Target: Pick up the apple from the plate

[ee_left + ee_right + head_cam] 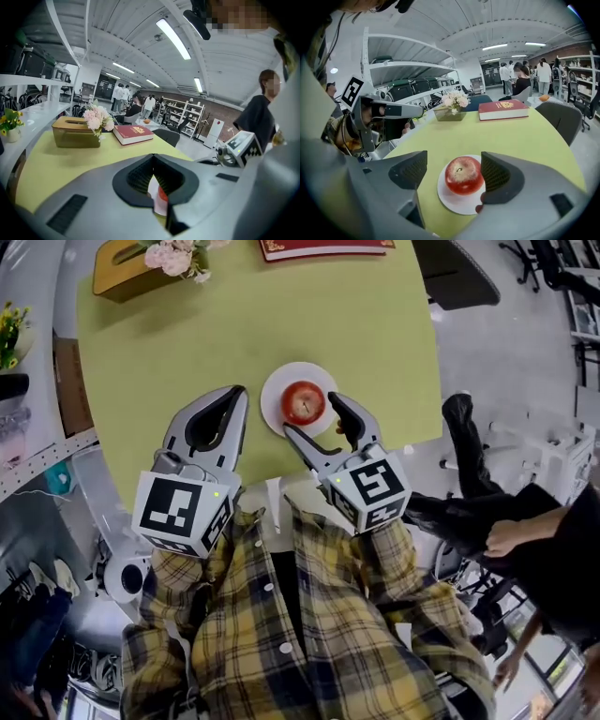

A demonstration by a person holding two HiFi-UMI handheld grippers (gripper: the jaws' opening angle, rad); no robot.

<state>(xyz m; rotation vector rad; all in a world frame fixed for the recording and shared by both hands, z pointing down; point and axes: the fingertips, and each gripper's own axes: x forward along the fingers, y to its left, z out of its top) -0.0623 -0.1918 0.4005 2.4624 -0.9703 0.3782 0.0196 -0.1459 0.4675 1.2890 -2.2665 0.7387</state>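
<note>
right hand-held gripper (311, 412): tilted down, spread around apple (304, 401) | left hand-held gripper (239, 392): pressed together

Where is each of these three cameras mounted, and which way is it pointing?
Head view: on the person's head, looking steeply down at the table; shows the plaid shirt, left gripper and right gripper.
Left gripper view: on the left gripper, looking along its shut jaws across the table toward the book.
Right gripper view: on the right gripper, looking along its open jaws at the apple on the plate; the left gripper shows at left.
Shared: both gripper views see the book and flowers.
</note>
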